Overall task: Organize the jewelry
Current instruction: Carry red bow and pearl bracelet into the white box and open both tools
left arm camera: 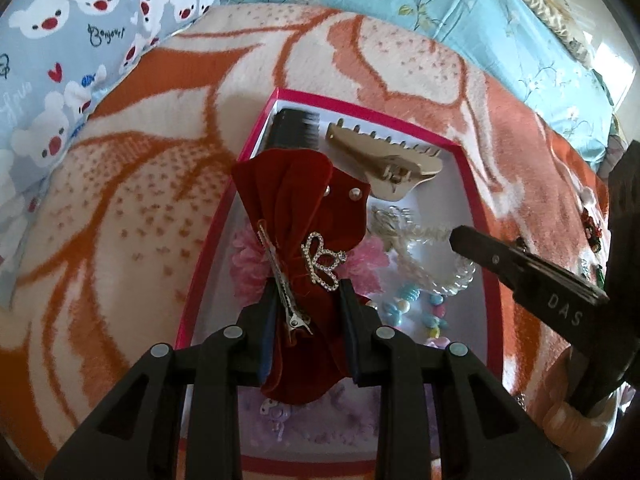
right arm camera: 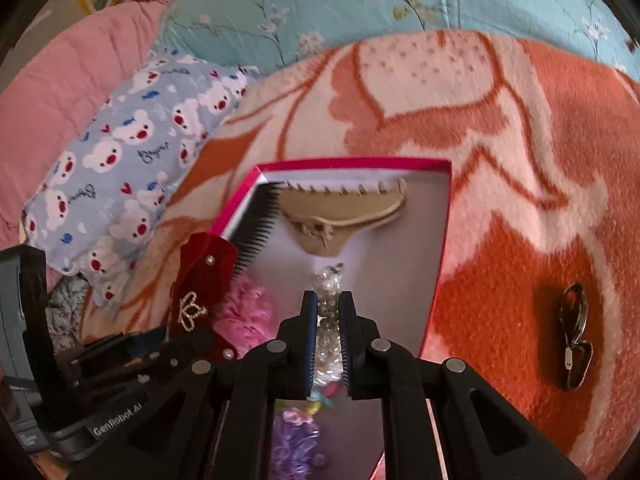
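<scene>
A pink-rimmed white box (left arm camera: 360, 105) lies on the blanket and holds hair accessories. My left gripper (left arm camera: 308, 292) is shut on a red velvet bow (left arm camera: 304, 208) with a rhinestone crown and metal clip, held above the box. My right gripper (right arm camera: 328, 300) is shut on a clear beaded hair tie (right arm camera: 328, 280) over the box (right arm camera: 352, 164); it shows at the right in the left wrist view (left arm camera: 460, 240). The bow also shows at the left of the right wrist view (right arm camera: 200, 276).
In the box lie a beige claw clip (left arm camera: 384, 156), a black comb (left arm camera: 296, 128), a pink scrunchie (left arm camera: 248, 264), pastel beads (left arm camera: 420, 308) and a purple item (right arm camera: 296, 440). A dark heart-shaped clip (right arm camera: 574, 336) lies on the orange blanket (right arm camera: 500, 280). A bear-print pillow (left arm camera: 60, 60) lies at the left.
</scene>
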`<state>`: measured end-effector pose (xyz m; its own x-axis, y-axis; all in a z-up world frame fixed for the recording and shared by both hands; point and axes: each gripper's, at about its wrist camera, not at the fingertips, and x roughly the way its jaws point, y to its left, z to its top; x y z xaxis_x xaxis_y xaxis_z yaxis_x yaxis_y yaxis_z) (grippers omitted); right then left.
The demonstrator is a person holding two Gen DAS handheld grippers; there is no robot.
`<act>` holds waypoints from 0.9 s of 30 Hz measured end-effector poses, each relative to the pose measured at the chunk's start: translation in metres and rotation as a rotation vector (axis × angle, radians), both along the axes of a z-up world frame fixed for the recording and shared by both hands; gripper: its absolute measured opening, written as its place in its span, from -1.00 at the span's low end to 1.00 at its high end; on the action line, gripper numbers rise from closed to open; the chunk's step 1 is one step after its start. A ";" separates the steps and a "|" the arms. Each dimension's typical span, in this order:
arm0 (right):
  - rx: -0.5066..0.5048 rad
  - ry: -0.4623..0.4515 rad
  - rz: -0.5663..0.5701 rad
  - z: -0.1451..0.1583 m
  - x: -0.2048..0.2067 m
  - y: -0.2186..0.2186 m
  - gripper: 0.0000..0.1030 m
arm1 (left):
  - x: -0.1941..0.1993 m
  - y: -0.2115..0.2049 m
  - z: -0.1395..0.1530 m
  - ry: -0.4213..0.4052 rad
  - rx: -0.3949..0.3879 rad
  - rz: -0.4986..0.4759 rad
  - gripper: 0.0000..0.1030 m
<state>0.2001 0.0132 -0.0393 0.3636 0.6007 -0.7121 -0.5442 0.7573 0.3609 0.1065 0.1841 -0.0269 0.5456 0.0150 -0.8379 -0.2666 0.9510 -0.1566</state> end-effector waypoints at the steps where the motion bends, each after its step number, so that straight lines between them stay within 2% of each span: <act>1: -0.005 0.007 0.003 -0.003 0.001 0.001 -0.82 | 0.001 0.001 -0.001 0.002 -0.004 0.001 -0.50; 11: -0.049 0.010 0.011 -0.016 0.001 0.011 -0.81 | 0.002 0.008 -0.007 0.009 -0.020 0.006 -0.45; 13: -0.049 0.018 0.008 -0.017 0.002 0.010 -0.73 | 0.001 0.008 -0.007 0.010 -0.019 0.009 -0.39; 20: -0.042 0.030 -0.003 -0.018 0.004 0.007 -0.71 | -0.001 0.009 -0.007 0.018 -0.010 0.020 -0.20; 23: -0.030 0.038 -0.006 -0.016 0.003 0.005 -0.56 | -0.004 0.008 -0.003 0.015 0.002 0.028 0.00; 25: -0.018 0.030 -0.006 -0.011 0.001 0.003 -0.30 | -0.008 0.008 0.000 0.009 0.007 0.031 0.08; 27: -0.005 0.018 -0.004 -0.005 -0.003 -0.001 -0.29 | -0.011 0.008 0.003 0.004 0.007 0.033 0.08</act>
<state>0.1970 0.0126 -0.0441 0.3531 0.5953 -0.7218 -0.5345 0.7615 0.3666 0.0959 0.1920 -0.0237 0.5418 0.0386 -0.8396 -0.2986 0.9426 -0.1494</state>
